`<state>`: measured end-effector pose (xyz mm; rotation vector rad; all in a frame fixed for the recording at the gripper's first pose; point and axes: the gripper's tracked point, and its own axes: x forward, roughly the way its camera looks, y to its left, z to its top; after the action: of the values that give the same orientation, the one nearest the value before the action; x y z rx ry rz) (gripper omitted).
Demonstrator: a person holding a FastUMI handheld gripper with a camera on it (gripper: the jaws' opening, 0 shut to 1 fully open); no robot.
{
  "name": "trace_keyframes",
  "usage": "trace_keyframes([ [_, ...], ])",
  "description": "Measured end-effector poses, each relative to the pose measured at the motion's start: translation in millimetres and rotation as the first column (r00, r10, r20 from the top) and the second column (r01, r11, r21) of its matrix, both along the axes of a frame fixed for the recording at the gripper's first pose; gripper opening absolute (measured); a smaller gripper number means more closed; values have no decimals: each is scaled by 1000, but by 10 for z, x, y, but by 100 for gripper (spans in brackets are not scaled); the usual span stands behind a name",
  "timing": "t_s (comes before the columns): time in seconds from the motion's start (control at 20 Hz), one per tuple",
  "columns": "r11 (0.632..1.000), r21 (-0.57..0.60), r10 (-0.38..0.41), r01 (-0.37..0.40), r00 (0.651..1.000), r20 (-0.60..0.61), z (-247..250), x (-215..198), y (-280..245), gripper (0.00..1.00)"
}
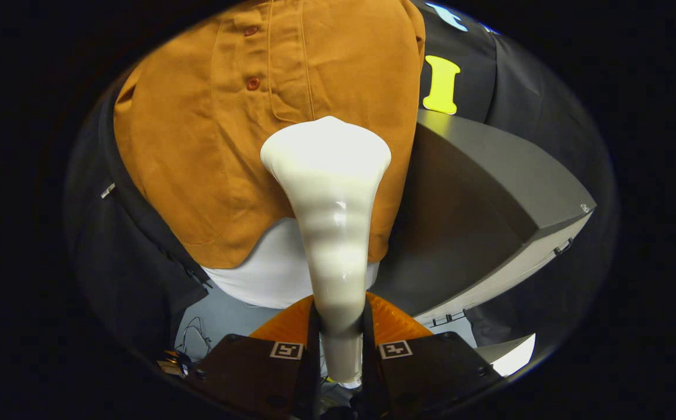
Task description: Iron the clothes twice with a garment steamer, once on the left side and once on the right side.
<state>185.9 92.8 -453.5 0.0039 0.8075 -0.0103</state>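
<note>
My gripper (340, 326) is shut on the slim handle of a white garment steamer (331, 192), which sticks forward from between the fingers. Its wide head sits against the right half of an orange-brown button shirt (198, 134) hanging just ahead. Two red buttons (252, 83) run down the shirt's middle, left of the steamer head. A white garment (268, 274) hangs out below the shirt's hem. The steamer head hides part of the shirt behind it.
A grey table (490, 192) juts in at the right of the shirt, its edge close to the steamer. Black cloth (128, 256) hangs left of and behind the shirt. Cables (195, 332) lie low near the left finger.
</note>
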Motion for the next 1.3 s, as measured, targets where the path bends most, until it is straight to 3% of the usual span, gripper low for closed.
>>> trace_keyframes([
  [0.4,997,60,32,-42,987,155,937,-67,290,32],
  [0.75,996,52,57,-76,953,297,1721,26,723,32],
  [1.3,994,-34,107,-103,890,444,2223,510,1406,32],
])
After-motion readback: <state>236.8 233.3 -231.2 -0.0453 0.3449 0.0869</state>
